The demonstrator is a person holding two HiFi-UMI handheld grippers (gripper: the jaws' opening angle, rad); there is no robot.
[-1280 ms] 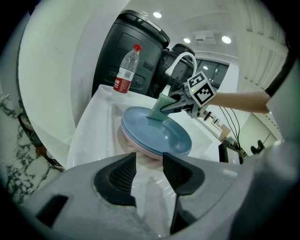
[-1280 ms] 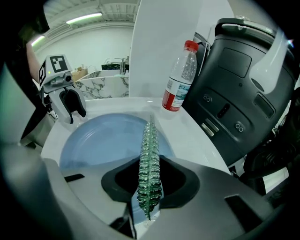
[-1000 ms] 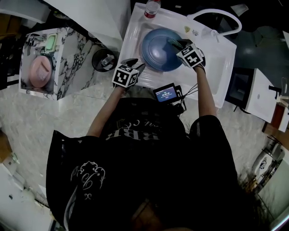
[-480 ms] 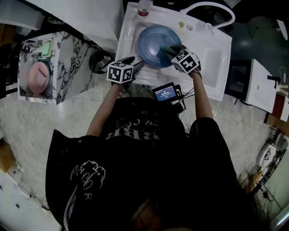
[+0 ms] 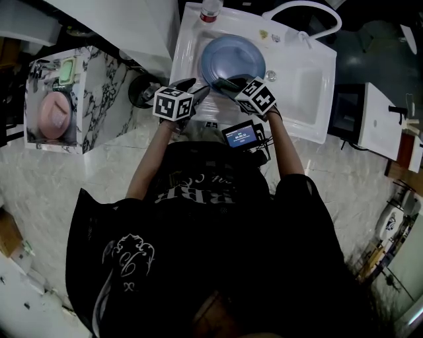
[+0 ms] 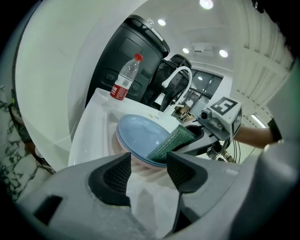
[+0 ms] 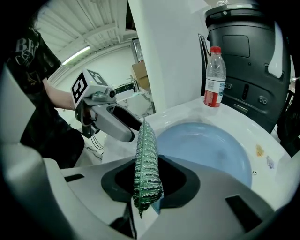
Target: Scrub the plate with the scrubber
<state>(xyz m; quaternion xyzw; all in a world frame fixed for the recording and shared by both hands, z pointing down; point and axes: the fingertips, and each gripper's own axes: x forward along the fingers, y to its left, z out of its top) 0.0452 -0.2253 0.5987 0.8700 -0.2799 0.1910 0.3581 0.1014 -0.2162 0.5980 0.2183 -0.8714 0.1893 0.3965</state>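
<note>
A blue plate (image 5: 232, 56) lies in the white sink (image 5: 297, 79); in the left gripper view the plate (image 6: 140, 133) shows a pinkish rim under it. My right gripper (image 5: 226, 84) is shut on a green scrubber (image 7: 146, 161), which stands on edge between its jaws at the plate's (image 7: 206, 150) near rim. The left gripper (image 5: 199, 91) hovers just left of it, at the sink's front edge. Its jaws (image 6: 147, 171) stand open with nothing between them. From there I see the scrubber (image 6: 171, 143) resting against the plate.
A clear bottle with a red label (image 6: 124, 77) stands at the sink's far edge, and a white faucet (image 5: 304, 13) arches over the back right. A marbled box with a pink dish (image 5: 56, 109) sits to the left. A small screen (image 5: 241, 135) hangs at my chest.
My right gripper has slid the scrubber from the plate's right side to its near rim, closer to the left gripper. The left gripper has edged slightly toward the plate.
</note>
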